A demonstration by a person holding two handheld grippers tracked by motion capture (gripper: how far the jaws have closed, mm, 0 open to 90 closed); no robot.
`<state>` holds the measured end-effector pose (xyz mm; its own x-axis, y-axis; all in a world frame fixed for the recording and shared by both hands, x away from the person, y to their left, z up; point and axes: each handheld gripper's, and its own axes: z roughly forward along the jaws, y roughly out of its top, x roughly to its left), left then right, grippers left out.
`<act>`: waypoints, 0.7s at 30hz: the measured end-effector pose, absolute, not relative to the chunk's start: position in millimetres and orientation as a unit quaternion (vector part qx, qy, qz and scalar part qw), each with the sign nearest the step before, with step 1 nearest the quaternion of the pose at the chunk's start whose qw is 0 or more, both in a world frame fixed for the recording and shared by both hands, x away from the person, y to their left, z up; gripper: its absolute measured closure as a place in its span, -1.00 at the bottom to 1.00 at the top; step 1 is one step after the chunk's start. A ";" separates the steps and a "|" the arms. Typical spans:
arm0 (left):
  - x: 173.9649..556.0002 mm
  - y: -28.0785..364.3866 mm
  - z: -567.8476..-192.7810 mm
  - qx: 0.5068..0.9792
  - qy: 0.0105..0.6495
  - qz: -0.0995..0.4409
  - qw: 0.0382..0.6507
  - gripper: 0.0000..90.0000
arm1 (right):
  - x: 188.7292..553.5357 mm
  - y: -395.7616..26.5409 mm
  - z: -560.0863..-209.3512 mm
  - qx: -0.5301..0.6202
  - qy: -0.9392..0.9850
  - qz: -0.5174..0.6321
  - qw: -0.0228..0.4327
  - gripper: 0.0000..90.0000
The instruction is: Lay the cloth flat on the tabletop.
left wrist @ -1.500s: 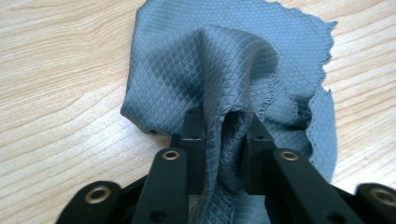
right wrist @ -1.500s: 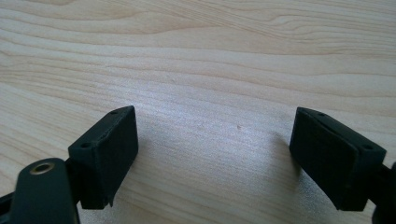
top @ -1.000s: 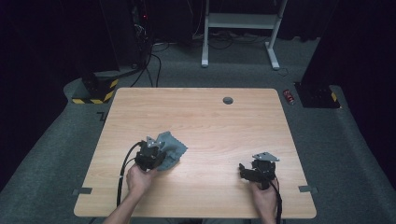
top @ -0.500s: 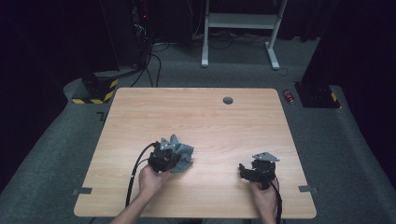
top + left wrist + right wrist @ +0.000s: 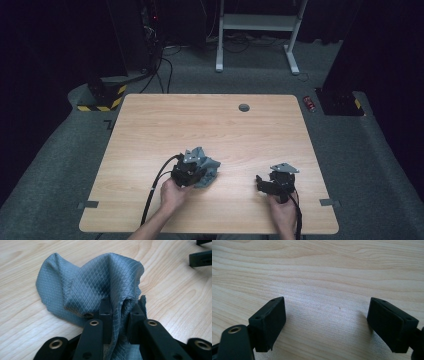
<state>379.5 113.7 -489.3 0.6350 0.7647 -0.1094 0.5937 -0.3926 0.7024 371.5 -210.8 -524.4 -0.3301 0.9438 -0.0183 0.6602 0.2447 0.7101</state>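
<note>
A grey quilted cloth (image 5: 206,167) lies crumpled on the wooden table (image 5: 210,125), front of centre. My left gripper (image 5: 192,170) is shut on a fold of that cloth (image 5: 100,282), which bunches up between the two jaws (image 5: 119,315). Off to the right my right gripper (image 5: 264,182) rests low over bare wood, its jaws wide open (image 5: 327,322) with nothing between them. The right gripper's black jaw tips (image 5: 201,257) appear at the top right of the left gripper view.
A small dark round hole (image 5: 244,107) sits near the table's far edge. Beyond the table are a white desk frame (image 5: 257,30), cables and a yellow-black striped block (image 5: 102,97) on grey carpet. A red can (image 5: 310,103) lies on the floor at right.
My left gripper has dragged the cloth to the right, toward the table's middle. The right gripper has stayed put.
</note>
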 end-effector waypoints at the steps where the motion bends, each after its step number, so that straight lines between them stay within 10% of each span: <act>1: 380.1 112.5 -490.6 0.828 0.409 0.117 0.365 0.73 | 371.5 -210.8 -524.4 0.531 0.755 0.309 0.229 -0.67; 21: 361.1 113.8 -510.4 0.835 0.407 0.138 0.345 -0.15 | 371.6 -210.6 -524.5 0.530 0.755 0.310 0.230 -0.66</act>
<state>361.1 113.8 -510.4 0.6305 0.7746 -0.0500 0.5841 -0.4310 0.6878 371.6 -210.6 -524.5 -0.3322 0.9430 -0.0192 0.6580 0.2463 0.7116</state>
